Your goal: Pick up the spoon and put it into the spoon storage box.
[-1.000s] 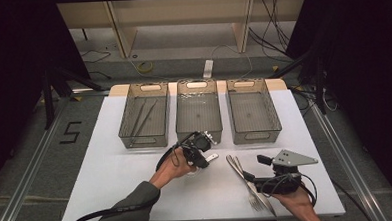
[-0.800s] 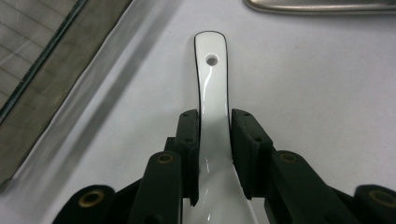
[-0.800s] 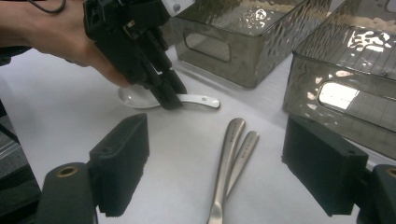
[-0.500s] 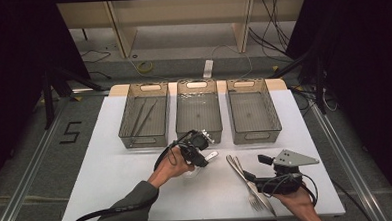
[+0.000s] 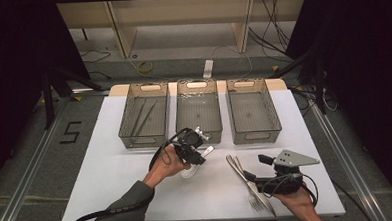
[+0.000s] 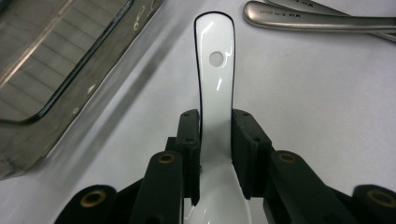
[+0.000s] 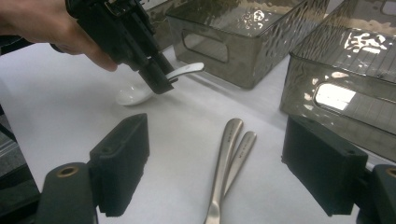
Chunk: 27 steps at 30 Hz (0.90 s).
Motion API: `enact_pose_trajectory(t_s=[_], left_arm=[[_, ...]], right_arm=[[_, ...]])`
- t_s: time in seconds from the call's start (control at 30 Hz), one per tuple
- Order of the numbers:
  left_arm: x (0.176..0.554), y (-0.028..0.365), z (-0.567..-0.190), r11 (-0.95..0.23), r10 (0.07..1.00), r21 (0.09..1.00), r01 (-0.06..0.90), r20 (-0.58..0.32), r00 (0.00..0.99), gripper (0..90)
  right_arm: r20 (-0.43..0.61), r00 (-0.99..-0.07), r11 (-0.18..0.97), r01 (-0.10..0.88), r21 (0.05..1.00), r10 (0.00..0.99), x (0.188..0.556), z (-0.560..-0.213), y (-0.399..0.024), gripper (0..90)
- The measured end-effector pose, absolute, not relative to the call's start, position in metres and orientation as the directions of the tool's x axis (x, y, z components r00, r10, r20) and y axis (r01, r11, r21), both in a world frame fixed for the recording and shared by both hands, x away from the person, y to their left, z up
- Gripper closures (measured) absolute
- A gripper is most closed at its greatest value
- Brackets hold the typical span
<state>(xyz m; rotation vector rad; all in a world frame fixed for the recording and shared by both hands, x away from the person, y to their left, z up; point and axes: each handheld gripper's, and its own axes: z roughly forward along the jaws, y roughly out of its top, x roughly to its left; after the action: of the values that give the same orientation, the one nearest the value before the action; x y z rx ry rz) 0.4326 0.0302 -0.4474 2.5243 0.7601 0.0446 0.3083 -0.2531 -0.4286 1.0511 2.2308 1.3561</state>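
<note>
Gripping a glossy white ceramic spoon [image 6: 215,84] by its handle, my left gripper [image 5: 191,146] has both black fingers [image 6: 189,140] clamped on the handle's sides, the holed tip poking beyond them, the bowl on the white bench [image 5: 111,174]. My right gripper [image 7: 233,172] has its fingers wide apart, holding nothing, over two matte steel utensil handles [image 7: 231,144] lying side by side. Three smoky rippled plastic bins [image 5: 198,110] line the bench's far edge; grey floor and cables beyond.

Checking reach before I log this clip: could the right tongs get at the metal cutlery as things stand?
Probably yes. The right tongs stand open, and the cutlery lies flat on the table between the jaws, with nothing over it. The left tongs are off at the spoon.
</note>
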Motion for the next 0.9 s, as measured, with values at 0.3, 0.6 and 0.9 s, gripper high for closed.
enact_pose_trajectory(t_s=[0.3,0.6,0.9], left_arm=[[0.432,0.041,-0.433,-0.679,0.541,0.524,0.514,-0.115,0.833,73.6],[0.436,0.051,-0.412,-0.631,0.551,0.576,0.52,-0.14,0.823,73.7],[0.444,0.062,-0.391,-0.573,0.574,0.626,0.528,-0.153,0.804,73.7]], right_arm=[[0.093,-0.676,0.277,0.419,0.865,0.731,0.308,-0.428,-0.254,23.7],[0.097,-0.674,0.274,0.423,0.864,0.733,0.309,-0.429,-0.253,23.6],[0.099,-0.676,0.273,0.421,0.865,0.73,0.309,-0.429,-0.253,23.7]])
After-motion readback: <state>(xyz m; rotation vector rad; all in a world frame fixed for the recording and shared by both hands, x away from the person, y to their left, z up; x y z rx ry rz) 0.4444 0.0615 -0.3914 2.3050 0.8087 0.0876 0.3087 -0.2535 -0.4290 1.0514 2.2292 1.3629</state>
